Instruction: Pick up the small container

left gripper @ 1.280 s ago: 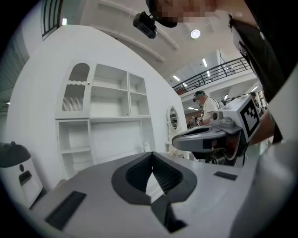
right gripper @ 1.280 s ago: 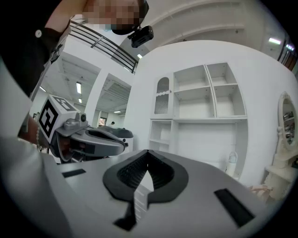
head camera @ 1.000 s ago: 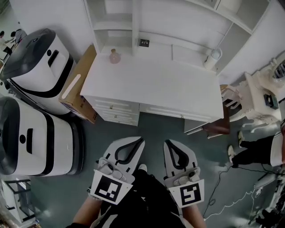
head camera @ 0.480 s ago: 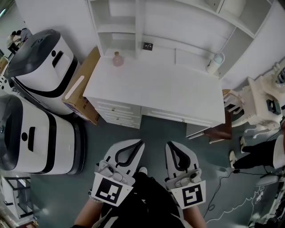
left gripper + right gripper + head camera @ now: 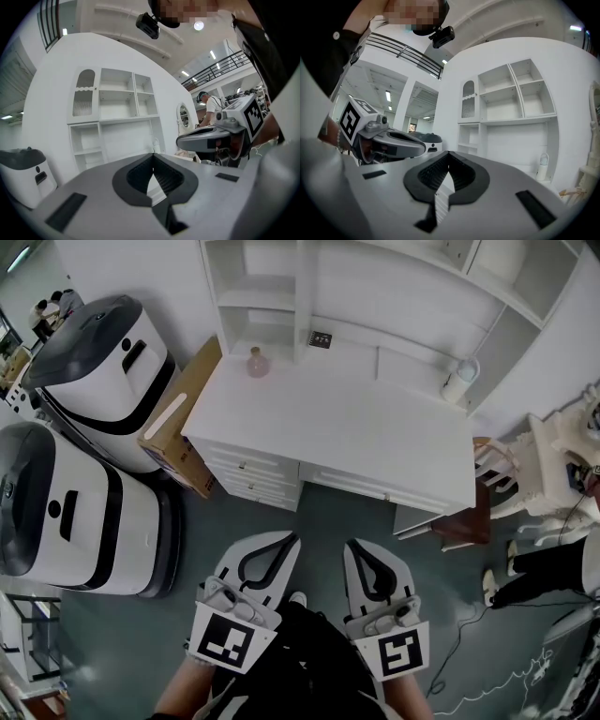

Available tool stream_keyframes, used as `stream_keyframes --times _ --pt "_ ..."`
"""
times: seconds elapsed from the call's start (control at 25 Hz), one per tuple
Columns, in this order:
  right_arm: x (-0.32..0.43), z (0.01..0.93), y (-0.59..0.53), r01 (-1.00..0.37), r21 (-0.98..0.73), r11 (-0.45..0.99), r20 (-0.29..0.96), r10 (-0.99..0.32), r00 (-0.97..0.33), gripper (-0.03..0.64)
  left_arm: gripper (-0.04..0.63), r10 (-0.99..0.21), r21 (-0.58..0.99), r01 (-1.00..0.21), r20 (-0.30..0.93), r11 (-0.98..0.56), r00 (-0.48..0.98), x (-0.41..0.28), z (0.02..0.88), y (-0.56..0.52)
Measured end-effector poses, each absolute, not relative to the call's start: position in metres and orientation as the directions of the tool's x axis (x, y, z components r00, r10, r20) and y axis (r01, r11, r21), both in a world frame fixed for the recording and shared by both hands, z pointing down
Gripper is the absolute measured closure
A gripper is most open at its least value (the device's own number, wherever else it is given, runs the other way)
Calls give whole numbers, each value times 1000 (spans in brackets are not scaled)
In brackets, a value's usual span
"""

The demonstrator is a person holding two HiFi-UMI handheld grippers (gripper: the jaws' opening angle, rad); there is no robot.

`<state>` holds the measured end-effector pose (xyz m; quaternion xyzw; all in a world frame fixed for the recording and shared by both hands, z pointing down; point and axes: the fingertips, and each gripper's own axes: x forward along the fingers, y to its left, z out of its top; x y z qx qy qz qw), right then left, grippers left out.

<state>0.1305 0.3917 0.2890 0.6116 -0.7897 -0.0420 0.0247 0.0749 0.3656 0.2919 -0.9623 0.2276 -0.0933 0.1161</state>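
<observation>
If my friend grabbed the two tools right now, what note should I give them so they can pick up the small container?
Tools: the left tool is shut and empty, held over the floor short of the white desk. The right tool is shut and empty, beside it.
Things: a small pink bottle stands at the desk's back left corner and a white container at the back right. I can't tell which one is meant.
Done: nothing is picked up yet.
Left to do: step to the desk, open a tool, close it on the container and lift.
</observation>
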Motion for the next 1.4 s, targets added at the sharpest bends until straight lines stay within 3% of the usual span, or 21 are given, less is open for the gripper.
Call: stream_keyframes --times 0.88,1.4 --pt "121 292 360 -933 104 343 -34 -937 -348 615 594 -585 -296 -532 126 -793 801 51 292 339" --pt "95 292 288 -929 121 350 -15 -935 -354 615 594 -575 -281 -528 116 -801 810 31 290 264"
